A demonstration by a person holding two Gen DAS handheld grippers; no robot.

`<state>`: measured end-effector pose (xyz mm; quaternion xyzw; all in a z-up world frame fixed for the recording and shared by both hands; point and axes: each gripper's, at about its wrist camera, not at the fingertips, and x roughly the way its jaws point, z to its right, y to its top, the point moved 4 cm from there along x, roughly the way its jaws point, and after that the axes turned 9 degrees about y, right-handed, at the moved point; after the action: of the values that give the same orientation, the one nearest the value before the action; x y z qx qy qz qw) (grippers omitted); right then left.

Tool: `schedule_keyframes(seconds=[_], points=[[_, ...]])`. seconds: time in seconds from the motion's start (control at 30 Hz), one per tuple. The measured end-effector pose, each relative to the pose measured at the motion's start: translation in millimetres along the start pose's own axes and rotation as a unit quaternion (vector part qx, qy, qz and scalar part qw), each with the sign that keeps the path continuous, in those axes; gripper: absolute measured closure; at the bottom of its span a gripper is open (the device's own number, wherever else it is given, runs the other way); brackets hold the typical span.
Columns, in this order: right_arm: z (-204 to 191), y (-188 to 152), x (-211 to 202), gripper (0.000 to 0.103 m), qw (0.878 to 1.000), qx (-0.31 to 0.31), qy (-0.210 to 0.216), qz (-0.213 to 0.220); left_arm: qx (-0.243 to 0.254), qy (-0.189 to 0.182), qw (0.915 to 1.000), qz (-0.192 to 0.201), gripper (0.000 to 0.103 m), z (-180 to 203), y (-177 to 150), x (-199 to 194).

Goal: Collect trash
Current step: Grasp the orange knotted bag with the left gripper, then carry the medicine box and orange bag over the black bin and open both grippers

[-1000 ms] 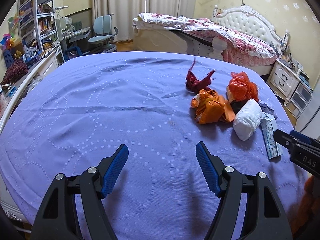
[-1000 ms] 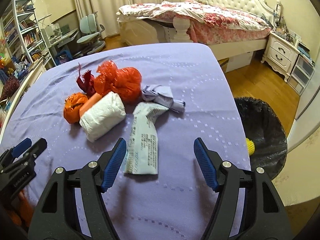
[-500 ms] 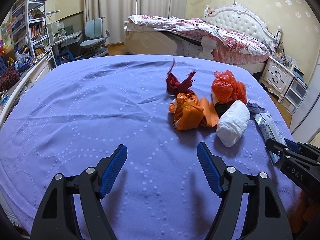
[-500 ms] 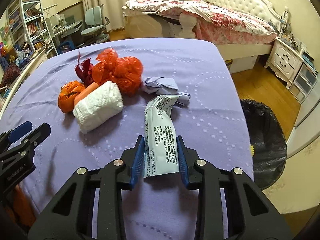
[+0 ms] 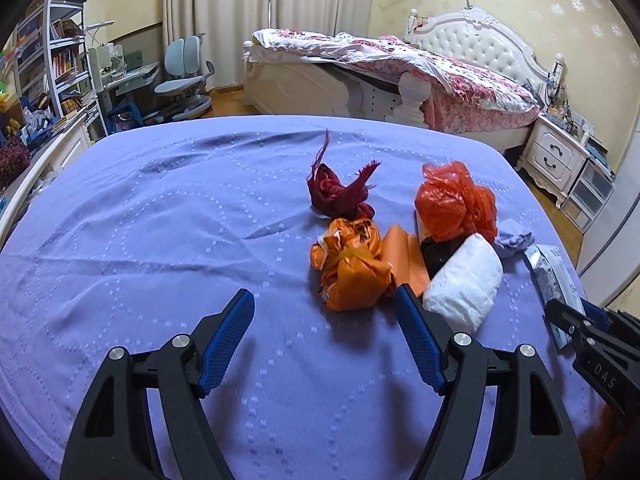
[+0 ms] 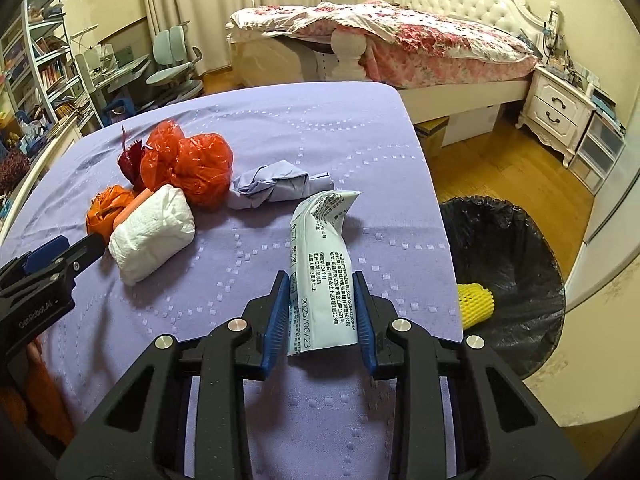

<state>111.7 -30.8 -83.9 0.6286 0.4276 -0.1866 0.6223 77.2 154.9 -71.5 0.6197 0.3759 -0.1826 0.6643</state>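
Observation:
Trash lies on a purple-covered table. My right gripper is shut on a white printed packet, whose far end sticks up beyond the pads. My left gripper is open, its fingertips just short of a crumpled orange bag. Beside that bag are a white tissue wad, a red plastic bag and a dark red scrap. A crumpled lilac cloth lies beyond the packet.
A bin with a black liner stands on the floor off the table's right edge, with a yellow foam net inside. A bed, a nightstand and a desk chair stand farther back.
My right gripper went from wide open to shut on the printed packet and shifted it toward the table's right edge. My left gripper moved closer to the orange bag.

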Motion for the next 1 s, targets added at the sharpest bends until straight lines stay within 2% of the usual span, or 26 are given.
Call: schedule_keyframes(seconds=[0.13, 0.2, 0.3, 0.37, 0.6, 1.0], points=[[1.1, 1.2, 1.1, 0.072, 1.0, 0.002, 0.003, 0.001, -0.006, -0.002, 1.0, 0.0, 0.03, 0.4, 4.9, 4.2], [1.3, 1.5, 1.5, 0.072, 1.0, 0.003, 0.005, 0.001, -0.004, -0.006, 1.0, 0.001, 0.034, 1.3, 5.4, 4.7], [2.2, 1.8, 1.1, 0.072, 1.0, 0.005, 0.008, 0.002, 0.008, -0.013, 0.9999, -0.003, 0.052, 4.9, 2.3, 4.9], [2.4, 1.7, 0.9, 0.072, 1.0, 0.006, 0.009, 0.002, 0.017, -0.017, 0.9997, -0.003, 0.071, 6.5, 0.7, 3.8], [2.0, 0.2, -1.4, 0.073, 1.0, 0.008, 0.012, 0.005, 0.032, -0.019, 0.9993, 0.009, 0.074, 5.0, -6.2, -7.0], [-3.0, -15.6, -21.7, 0.075, 1.0, 0.004, 0.023, 0.017, 0.02, -0.02, 0.9995, 0.011, 0.074, -5.8, -28.1, -34.4]])
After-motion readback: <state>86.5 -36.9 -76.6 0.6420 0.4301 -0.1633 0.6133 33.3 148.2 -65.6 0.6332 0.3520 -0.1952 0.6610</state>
